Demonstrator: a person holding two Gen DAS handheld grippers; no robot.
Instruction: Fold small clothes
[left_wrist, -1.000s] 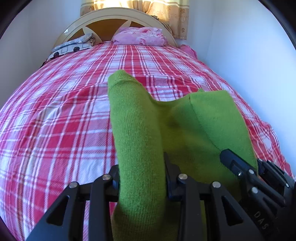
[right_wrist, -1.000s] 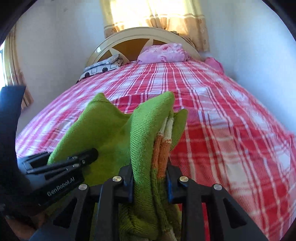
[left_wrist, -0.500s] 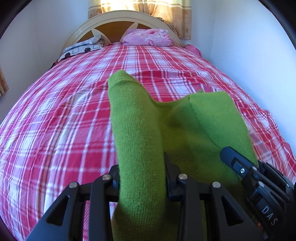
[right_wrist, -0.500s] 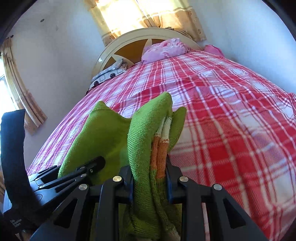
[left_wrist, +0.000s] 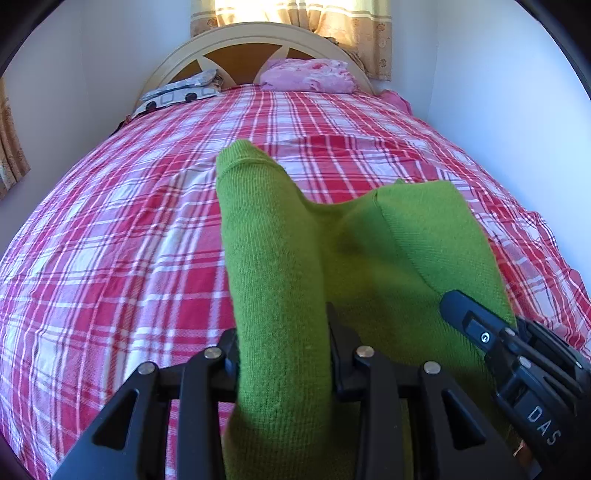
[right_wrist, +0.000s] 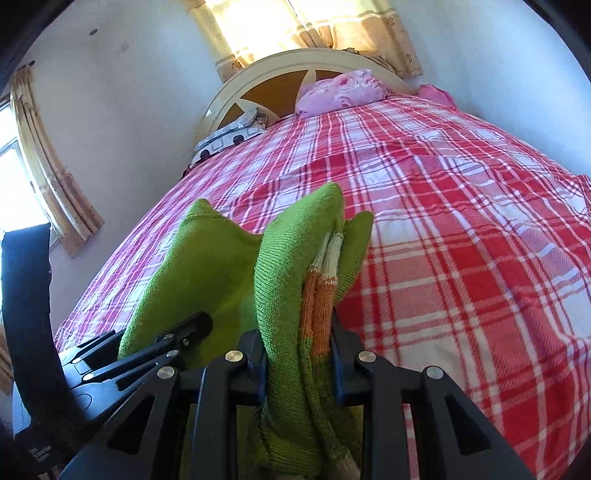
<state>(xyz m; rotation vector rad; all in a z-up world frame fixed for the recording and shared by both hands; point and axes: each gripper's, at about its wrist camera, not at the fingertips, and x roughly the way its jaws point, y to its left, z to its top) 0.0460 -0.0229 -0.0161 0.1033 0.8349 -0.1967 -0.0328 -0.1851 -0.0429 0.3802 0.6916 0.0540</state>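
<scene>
Since a second ago I see both grippers carried back along the bed with the sweater between them: more of the red checked bedspread (left_wrist: 110, 258) shows ahead of me, the headboard (left_wrist: 236, 55) sits farther off, and the right view has tipped so the bed slants across it. The grip on each side is unchanged.

My left gripper (left_wrist: 282, 332) is clamped on a thick fold of the green sweater (left_wrist: 280, 258); the knit fills the narrow gap between its jaws and stands up past them in a rounded peak. My right gripper (right_wrist: 299, 343) is likewise closed on a bunched edge of the same sweater (right_wrist: 288, 266), with several layers pinched together. In the left view the right gripper (left_wrist: 517, 365) shows at the near right, against the cloth; in the right view the left gripper (right_wrist: 147, 354) shows at the near left.

The sweater hangs stretched between the two grippers over the near end of the bed, sagging in the middle. It is a bright green knit; at the right-hand grip a ribbed band of orange and cream (right_wrist: 321, 280) peeks from between the green layers. Far off, a pink pillow (left_wrist: 306, 75) and a patterned pillow (left_wrist: 177, 92) lie by the headboard.
</scene>
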